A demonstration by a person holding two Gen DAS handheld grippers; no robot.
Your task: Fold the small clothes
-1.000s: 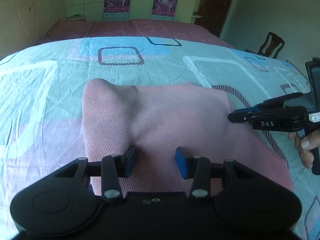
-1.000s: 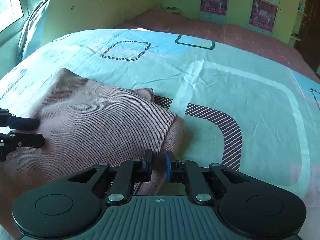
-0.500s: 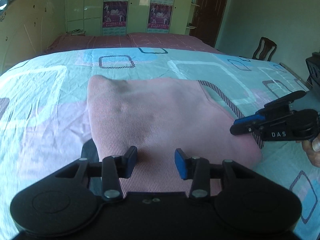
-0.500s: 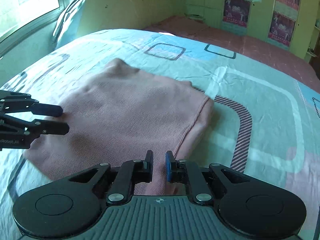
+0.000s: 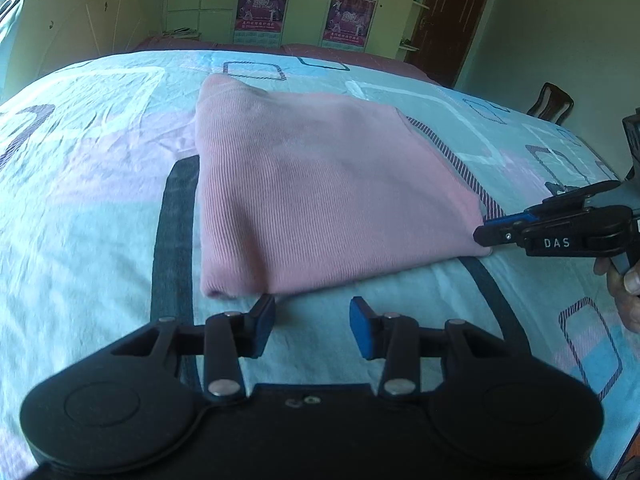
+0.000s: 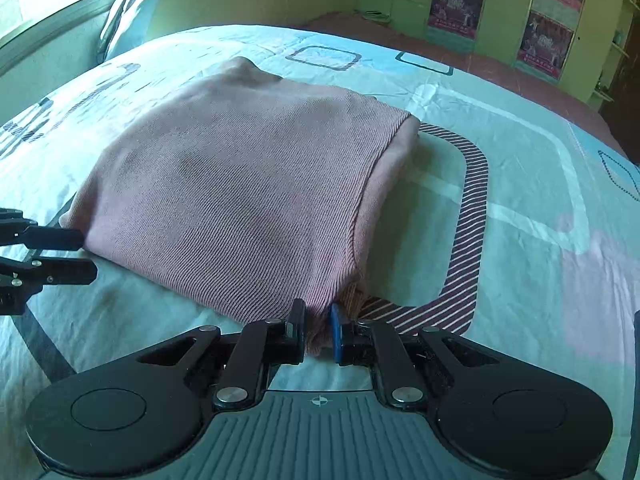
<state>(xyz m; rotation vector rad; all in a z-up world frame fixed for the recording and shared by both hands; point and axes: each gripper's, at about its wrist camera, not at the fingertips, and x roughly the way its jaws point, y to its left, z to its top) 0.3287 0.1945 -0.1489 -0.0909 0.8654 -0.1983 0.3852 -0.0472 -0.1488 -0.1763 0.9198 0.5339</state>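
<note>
A folded pink ribbed garment [image 5: 320,200] lies flat on the bed; it also shows in the right wrist view [image 6: 240,184]. My left gripper [image 5: 312,328] is open and empty, just off the garment's near edge. My right gripper [image 6: 318,330] is shut on the garment's near corner; in the left wrist view it [image 5: 492,234] sits at the garment's right corner. The left gripper shows at the left edge of the right wrist view [image 6: 80,254], open beside the garment's left corner.
The bed has a light blue sheet [image 5: 100,200] with square patterns and a striped band [image 6: 472,216]. A wooden chair [image 5: 550,102] stands by the far right. Wardrobe doors with posters [image 5: 260,12] and a dark door [image 5: 452,20] are at the back.
The left gripper has drawn back off the garment to its near edge, still open. The right gripper stays shut on the corner, and the garment now lies flatter and squarer.
</note>
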